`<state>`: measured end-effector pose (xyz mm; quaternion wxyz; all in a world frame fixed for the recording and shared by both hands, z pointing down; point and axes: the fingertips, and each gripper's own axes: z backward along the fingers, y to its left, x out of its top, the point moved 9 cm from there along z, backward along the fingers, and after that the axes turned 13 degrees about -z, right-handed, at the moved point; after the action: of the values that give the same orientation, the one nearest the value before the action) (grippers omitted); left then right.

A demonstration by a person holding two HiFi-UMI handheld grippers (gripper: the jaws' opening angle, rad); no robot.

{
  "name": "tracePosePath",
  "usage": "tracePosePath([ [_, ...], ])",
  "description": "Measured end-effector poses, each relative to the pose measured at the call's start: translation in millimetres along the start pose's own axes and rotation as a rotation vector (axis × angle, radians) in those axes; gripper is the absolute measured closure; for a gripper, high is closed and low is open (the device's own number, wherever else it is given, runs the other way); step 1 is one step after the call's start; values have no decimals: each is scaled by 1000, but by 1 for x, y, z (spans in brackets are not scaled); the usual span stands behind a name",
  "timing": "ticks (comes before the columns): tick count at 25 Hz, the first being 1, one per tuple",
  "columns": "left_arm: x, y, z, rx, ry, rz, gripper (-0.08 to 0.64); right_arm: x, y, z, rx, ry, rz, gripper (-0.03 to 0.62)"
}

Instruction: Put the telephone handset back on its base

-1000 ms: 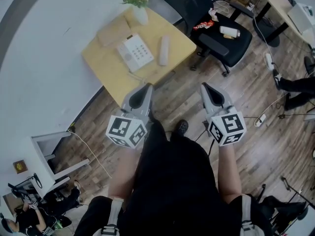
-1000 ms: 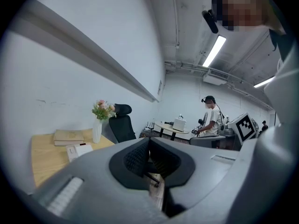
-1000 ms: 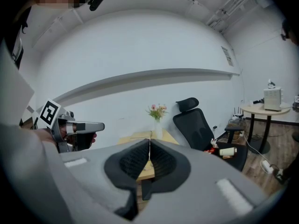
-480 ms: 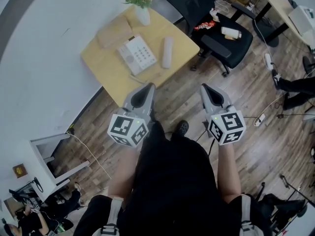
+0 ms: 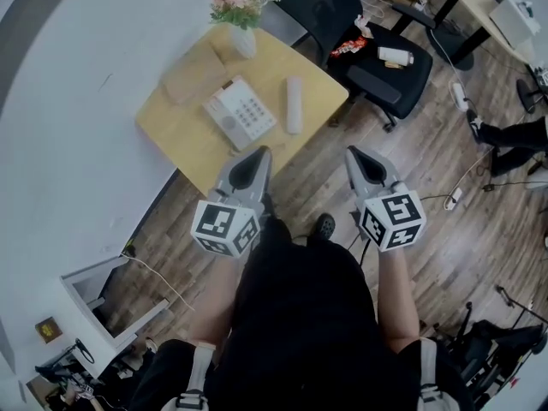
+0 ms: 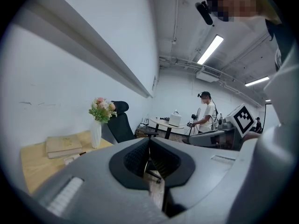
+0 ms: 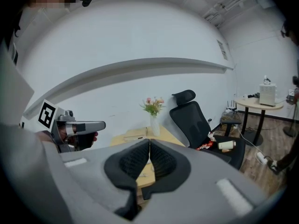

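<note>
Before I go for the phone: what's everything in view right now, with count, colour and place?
table: one, yellow wood, against the white wall
telephone base: one, white, middle of the table
handset: one, white, flat on the table to the right of the base, off it
vase of flowers: one, white vase with pink blooms, far table corner
books: one stack, tan, left of the vase
office chair: one, black, right of the table
red packet: one, on the chair seat
white cylinder: one, on the chair seat
left gripper: grey, shut, empty, short of the table
right gripper: grey, shut, empty, over the floor
</note>
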<state>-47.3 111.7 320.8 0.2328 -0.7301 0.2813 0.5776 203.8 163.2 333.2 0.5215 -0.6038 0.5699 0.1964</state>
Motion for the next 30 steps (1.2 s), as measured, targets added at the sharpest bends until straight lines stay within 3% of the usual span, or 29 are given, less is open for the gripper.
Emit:
tracePosePath([
  [19, -20, 123, -7, -121, -4, 23, 549, 1, 64, -97, -125, 54, -6, 586],
  [30, -39, 175, 8, -176, 18, 23, 549, -31, 91, -145, -205, 113, -69, 561],
])
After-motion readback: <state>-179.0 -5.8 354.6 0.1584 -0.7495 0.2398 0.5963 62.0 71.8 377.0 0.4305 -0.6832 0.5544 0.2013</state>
